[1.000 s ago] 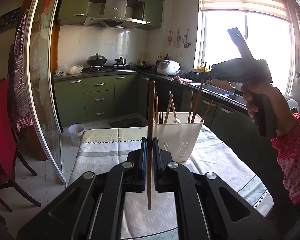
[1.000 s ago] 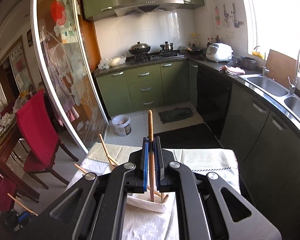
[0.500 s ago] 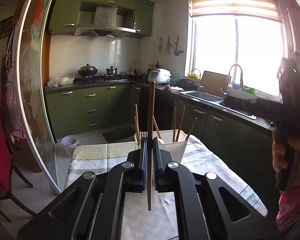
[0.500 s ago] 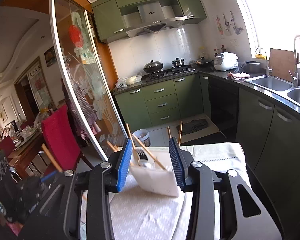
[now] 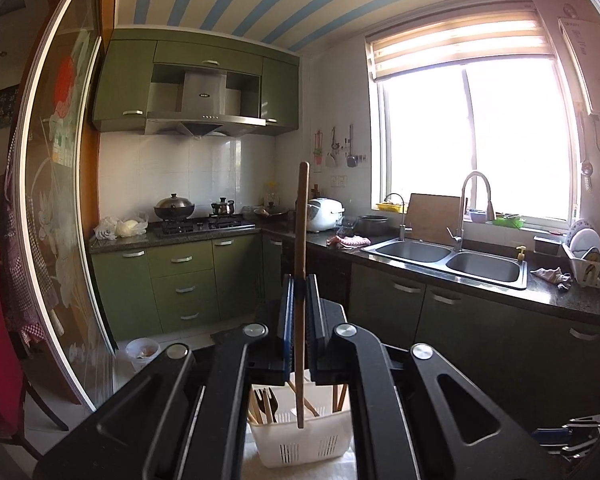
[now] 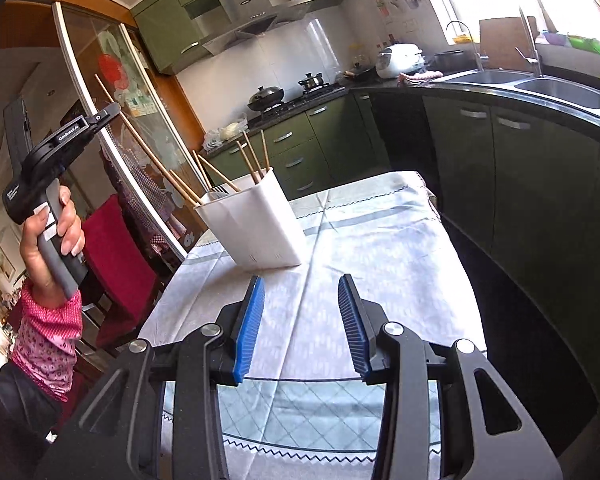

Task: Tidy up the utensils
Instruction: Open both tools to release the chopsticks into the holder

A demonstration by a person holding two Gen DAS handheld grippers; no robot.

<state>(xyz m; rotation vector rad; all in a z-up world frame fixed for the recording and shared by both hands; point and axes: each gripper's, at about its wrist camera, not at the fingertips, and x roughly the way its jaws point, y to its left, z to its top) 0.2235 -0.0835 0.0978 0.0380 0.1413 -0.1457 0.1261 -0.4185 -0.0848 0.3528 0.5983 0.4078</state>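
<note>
My left gripper (image 5: 300,312) is clamped on one chopstick (image 5: 301,264), held near upright above the white holder (image 5: 304,444); its lower tip hangs just over the holder's open mouth. The holder stands on the table (image 6: 360,248), already carrying several chopsticks and a fork. My right gripper (image 6: 300,320) is on the near side of the holder, pads apart with nothing between them, above bare cloth. Step in hand, as I judge it: dropping this chopstick in. Next move calls for lowering the tip into a free gap among the sticks, then parting the pads. No loose utensil shows near the holder for the right.
</note>
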